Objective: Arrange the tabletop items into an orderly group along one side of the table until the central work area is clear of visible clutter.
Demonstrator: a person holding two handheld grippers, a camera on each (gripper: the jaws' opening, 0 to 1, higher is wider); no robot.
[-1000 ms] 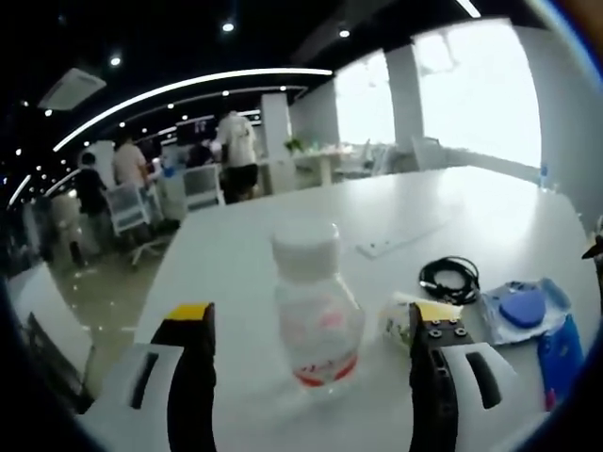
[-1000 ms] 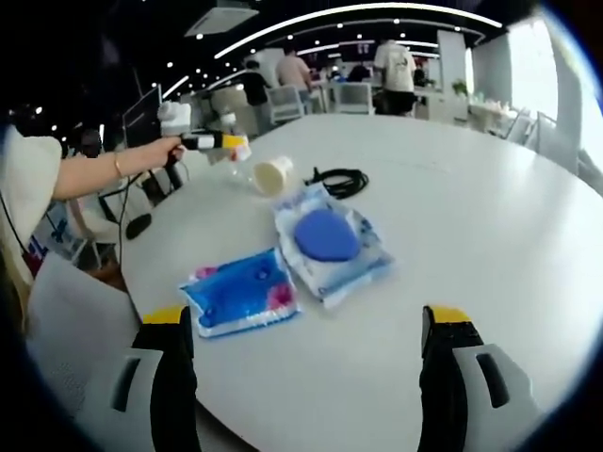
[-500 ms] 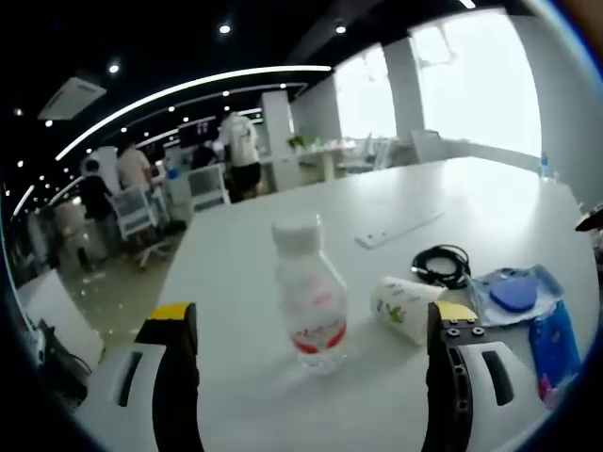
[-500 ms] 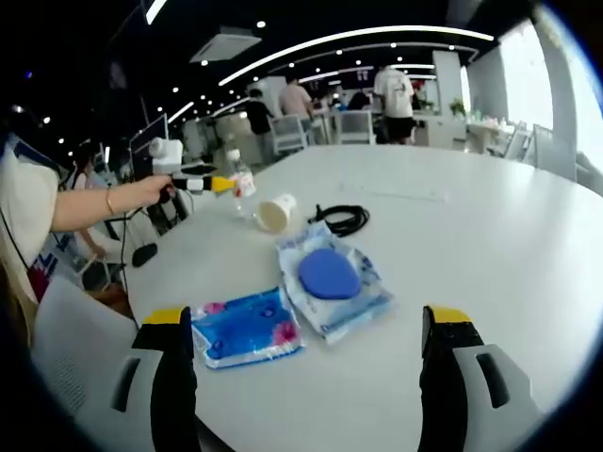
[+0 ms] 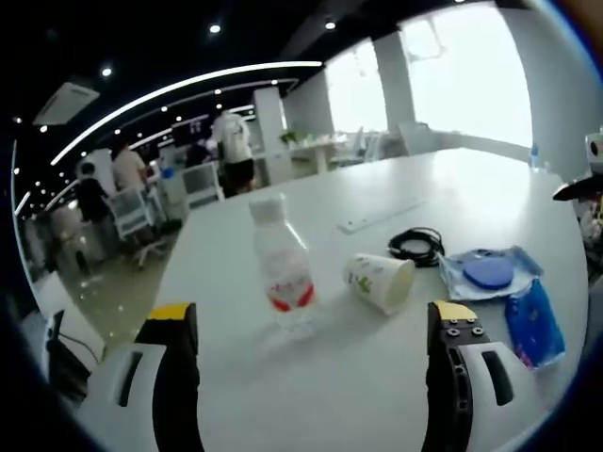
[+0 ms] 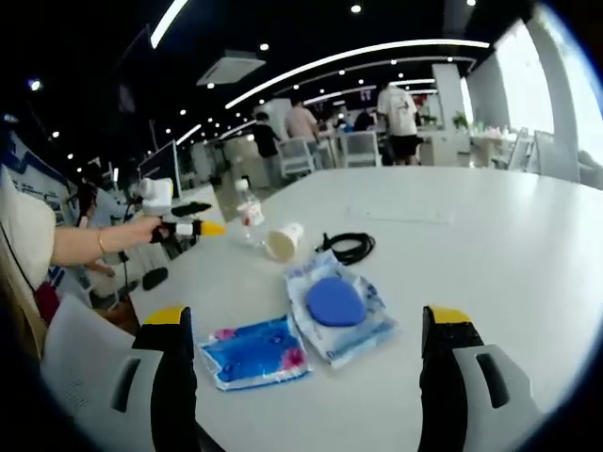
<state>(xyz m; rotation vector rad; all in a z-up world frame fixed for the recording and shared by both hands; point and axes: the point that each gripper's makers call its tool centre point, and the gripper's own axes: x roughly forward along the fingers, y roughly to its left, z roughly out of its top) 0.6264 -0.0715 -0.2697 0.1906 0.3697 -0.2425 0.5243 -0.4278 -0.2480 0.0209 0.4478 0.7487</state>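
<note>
A clear plastic bottle (image 5: pixel 283 273) with a white cap and red label stands upright on the white table (image 5: pixel 320 395), ahead of my open left gripper (image 5: pixel 311 377) and apart from it. To its right a paper cup (image 5: pixel 379 281) lies on its side, then a black coiled cable (image 5: pixel 416 247), a clear packet with a blue round pad (image 5: pixel 485 273) and a blue packet (image 5: pixel 532 309). My right gripper (image 6: pixel 306 377) is open above the table, with the blue packet (image 6: pixel 256 352) and the pad packet (image 6: pixel 336 303) just ahead. Farther off are the cable (image 6: pixel 347 249), cup (image 6: pixel 283 241), bottle (image 6: pixel 249 213) and the hand-held left gripper (image 6: pixel 193 228).
A flat white strip (image 5: pixel 377 215) lies on the table beyond the bottle. The table's curved edge (image 5: pixel 174 273) runs along the left, with floor, office chairs (image 5: pixel 132 212) and standing people (image 5: pixel 231 151) behind. A white chair back (image 6: pixel 80 353) sits by the near table edge.
The left gripper has drawn back from the bottle, which now stands free and farther away, with the cup in full view. The right gripper view has also pulled back slightly.
</note>
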